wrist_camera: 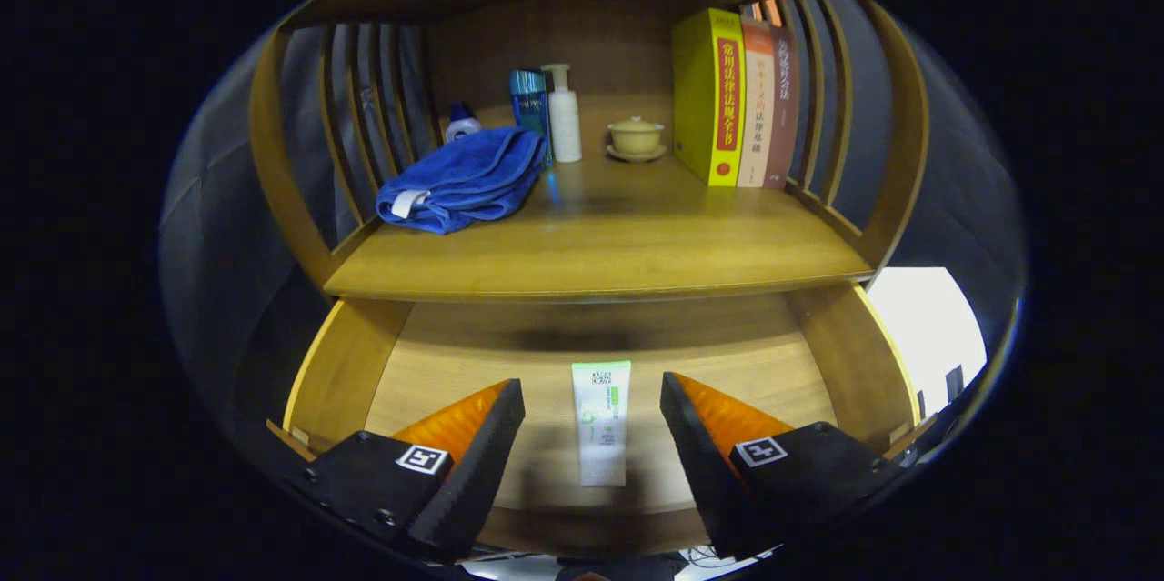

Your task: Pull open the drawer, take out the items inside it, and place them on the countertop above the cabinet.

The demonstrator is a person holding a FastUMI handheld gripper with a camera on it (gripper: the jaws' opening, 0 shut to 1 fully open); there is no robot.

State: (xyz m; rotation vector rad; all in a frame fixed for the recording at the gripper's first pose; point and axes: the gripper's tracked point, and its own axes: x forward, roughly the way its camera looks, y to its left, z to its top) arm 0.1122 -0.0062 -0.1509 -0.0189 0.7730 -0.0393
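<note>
Here my gripper (593, 449) hangs over the open drawer (338, 372) with jaws released wide, and the tube (600, 422) lies flat between them, its long axis running straight away from me.

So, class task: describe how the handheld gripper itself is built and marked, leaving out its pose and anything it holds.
The gripper has two wedge-shaped fingers with ridged, serrated inner faces. Each sits on a blocky dark mount fixed with small screws, and each mount carries a square black-and-white marker tag on top. The fingers stand open, either side of the tube in the drawer.
</note>
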